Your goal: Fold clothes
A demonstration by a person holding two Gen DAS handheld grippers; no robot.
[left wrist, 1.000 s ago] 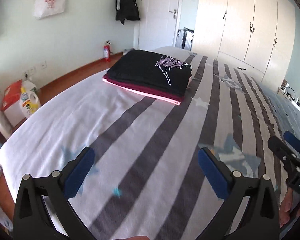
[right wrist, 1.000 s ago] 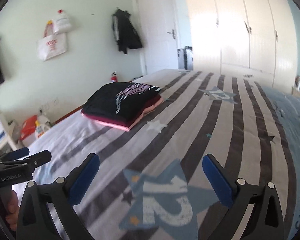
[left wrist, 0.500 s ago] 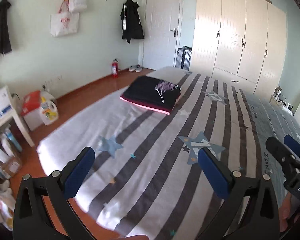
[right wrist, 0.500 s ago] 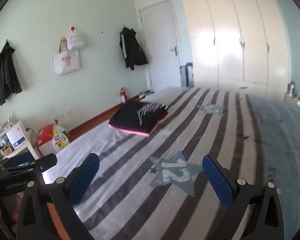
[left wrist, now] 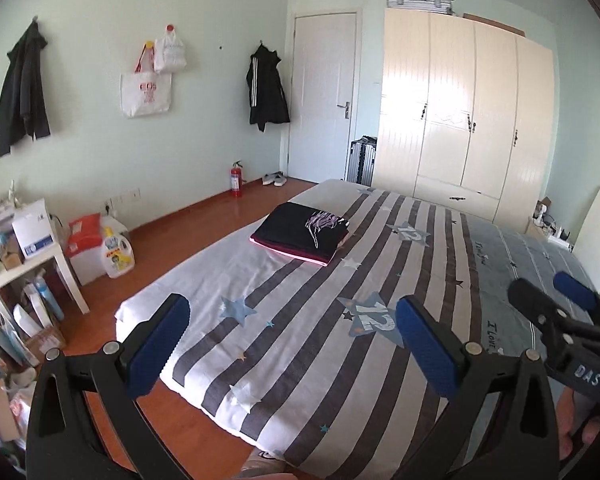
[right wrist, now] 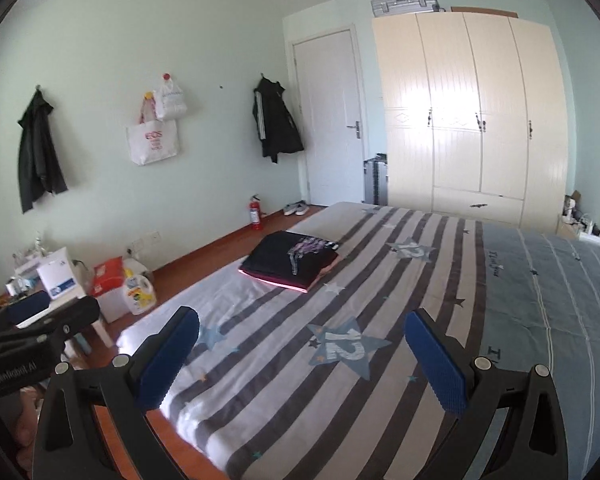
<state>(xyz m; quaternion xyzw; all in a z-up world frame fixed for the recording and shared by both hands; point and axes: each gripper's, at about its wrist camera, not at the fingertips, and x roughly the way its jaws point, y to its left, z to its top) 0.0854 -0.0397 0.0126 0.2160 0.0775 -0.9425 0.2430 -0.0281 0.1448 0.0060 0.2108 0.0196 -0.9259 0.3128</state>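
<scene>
While both grippers hang over the near end of the bed (left wrist: 300, 360), each one has its blue pads spread wide with nothing between them. The left gripper (left wrist: 292, 344) and the right gripper (right wrist: 302, 360) are side by side, well apart from the clothes.

The folded clothes (left wrist: 300, 236) lie in a neat pile on the far left part of the bed. A black shirt with a pale drawing is on top, and a pink one peeks out under it.

The bed cover has grey and white stripes with blue stars on it. On the right side it turns blue-grey.

A brown wood floor (left wrist: 204, 224) runs along the left of the bed. Near the left wall sit a white bottle of soap (left wrist: 118, 254), a red box and a small white table (left wrist: 28, 268). A red fire extinguisher (left wrist: 236, 178) stands by the far wall. Dark jackets and white bags hang on the pale green wall. A white door (left wrist: 324, 96) and a big cream wardrobe (left wrist: 464, 120) are at the far end.
</scene>
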